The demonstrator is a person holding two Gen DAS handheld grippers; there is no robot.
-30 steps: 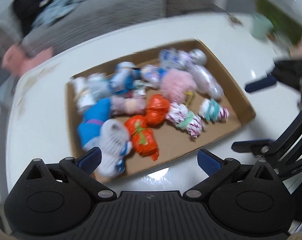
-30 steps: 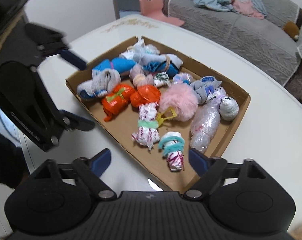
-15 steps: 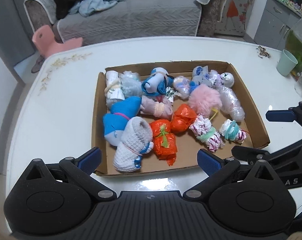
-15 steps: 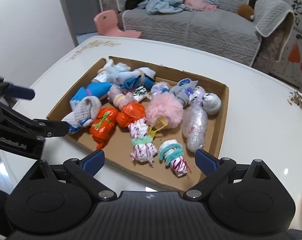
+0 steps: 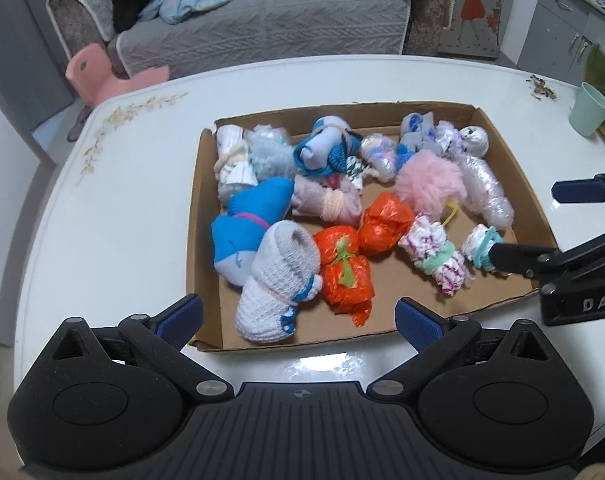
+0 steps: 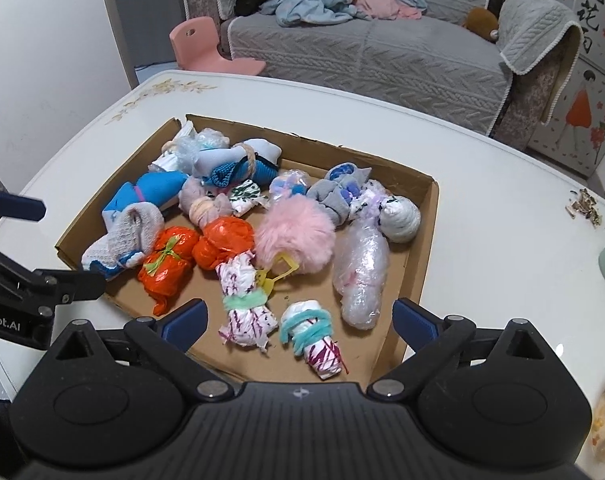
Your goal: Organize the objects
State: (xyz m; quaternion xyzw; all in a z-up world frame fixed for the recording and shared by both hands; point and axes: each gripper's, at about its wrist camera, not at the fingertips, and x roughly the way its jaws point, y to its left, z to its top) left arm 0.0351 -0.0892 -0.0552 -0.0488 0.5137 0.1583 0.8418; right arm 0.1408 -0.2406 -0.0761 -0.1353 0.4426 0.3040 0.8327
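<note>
Many tied bundles fill cardboard tray [image 5: 206, 216] on white table [image 5: 114, 200]: orange bags [image 5: 344, 276], pink pompom [image 6: 294, 236], blue sock roll [image 5: 246, 220], bubble wrap roll [image 6: 360, 276]. Left gripper [image 5: 298, 320] spread wide, empty; right gripper [image 6: 298, 318] just widened, nothing between its fingers.

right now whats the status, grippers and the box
Both hand-held grippers open, empty: left, right. Bundles all in cardboard tray. Nothing blocking.

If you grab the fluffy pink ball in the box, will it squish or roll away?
The fluffy pink ball looks like soft fur, so it would probably squish and feel light. It is round, but bundles crowd it in the cardboard box, and a yellow tag sticks out beside it, so it likely won't roll far.
</note>
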